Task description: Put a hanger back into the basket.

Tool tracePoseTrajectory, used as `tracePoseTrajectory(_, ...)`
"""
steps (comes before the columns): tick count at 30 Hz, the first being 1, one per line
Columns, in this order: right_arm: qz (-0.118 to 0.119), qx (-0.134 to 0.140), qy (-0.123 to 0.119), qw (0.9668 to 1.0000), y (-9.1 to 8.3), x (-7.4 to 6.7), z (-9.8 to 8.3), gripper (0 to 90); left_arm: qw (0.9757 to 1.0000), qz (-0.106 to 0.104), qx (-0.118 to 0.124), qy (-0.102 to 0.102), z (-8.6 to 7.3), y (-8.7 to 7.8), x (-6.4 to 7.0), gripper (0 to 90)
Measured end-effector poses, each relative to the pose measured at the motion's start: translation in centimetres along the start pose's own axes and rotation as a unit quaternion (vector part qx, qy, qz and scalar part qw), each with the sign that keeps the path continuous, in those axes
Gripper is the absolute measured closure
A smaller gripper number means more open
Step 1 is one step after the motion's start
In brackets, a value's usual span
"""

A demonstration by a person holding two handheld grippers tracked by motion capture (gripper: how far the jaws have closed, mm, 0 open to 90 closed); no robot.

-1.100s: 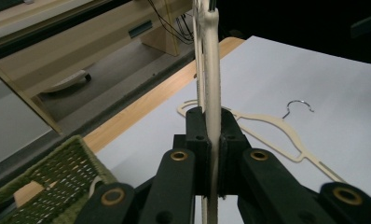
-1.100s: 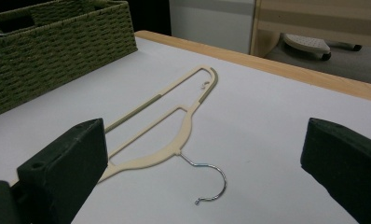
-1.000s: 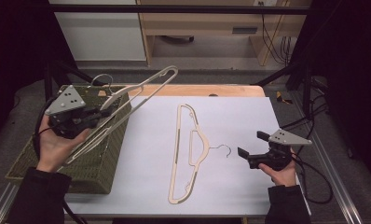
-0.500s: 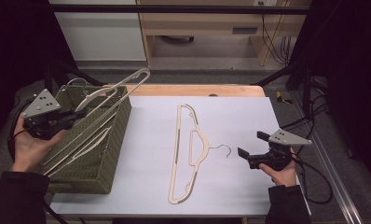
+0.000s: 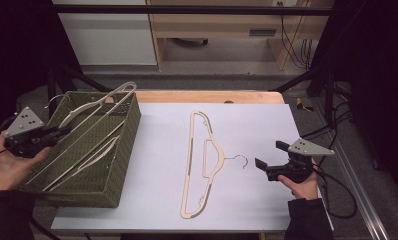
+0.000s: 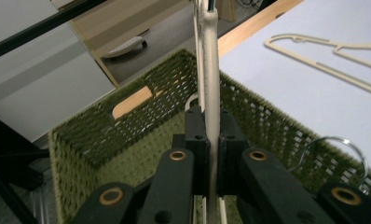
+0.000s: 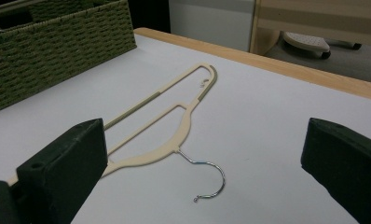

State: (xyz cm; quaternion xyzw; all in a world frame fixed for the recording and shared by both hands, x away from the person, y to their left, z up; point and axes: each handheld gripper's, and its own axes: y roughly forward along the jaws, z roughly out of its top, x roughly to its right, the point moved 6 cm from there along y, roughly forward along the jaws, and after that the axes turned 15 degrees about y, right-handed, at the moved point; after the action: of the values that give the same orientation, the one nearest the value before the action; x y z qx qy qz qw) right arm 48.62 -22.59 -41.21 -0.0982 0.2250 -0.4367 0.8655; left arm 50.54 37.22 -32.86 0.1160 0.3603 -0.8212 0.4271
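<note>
This looks like a lab. A metal frame (image 5: 187, 8) surrounds the table (image 5: 267, 130), and loose cables (image 5: 293, 37) hang behind.

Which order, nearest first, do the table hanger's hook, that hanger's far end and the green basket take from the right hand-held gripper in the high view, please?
1. Hook, just left of the right hand-held gripper.
2. Far end, toward the table's back.
3. Green basket, at the left edge.

A: Where is the basket (image 5: 118, 150)?
B: On the table's (image 5: 267, 130) left end, with hangers (image 5: 94, 152) lying in it.
A: And the clamped hanger (image 6: 210, 70)?
B: It slants across the basket, in the left gripper (image 5: 51, 134) at the basket's left edge.
A: The other hanger (image 5: 199, 165)?
B: Flat mid-table, right of the basket, with the right gripper (image 5: 268, 161) just right of its hook.
</note>
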Motion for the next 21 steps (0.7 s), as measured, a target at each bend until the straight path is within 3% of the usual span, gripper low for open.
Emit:
tracePoseTrajectory(9,0.002,-0.004,0.001,1.0,0.0,-0.1,-0.1,1.3,0.9993,-0.006,-0.033,0.014,-2.4,1.3,0.6,85.8)
tracePoseTrajectory(14,0.003,-0.004,-0.001,1.0,0.1,-0.1,-0.1,1.3,0.9969,-0.007,-0.071,0.032,-3.8,2.5,1.3,85.9)
tracePoseTrajectory(21,0.002,-0.004,0.0,1.0,0.1,-0.1,-0.1,1.3,0.9947,-0.014,-0.097,0.029,-6.2,4.3,2.4,85.7)
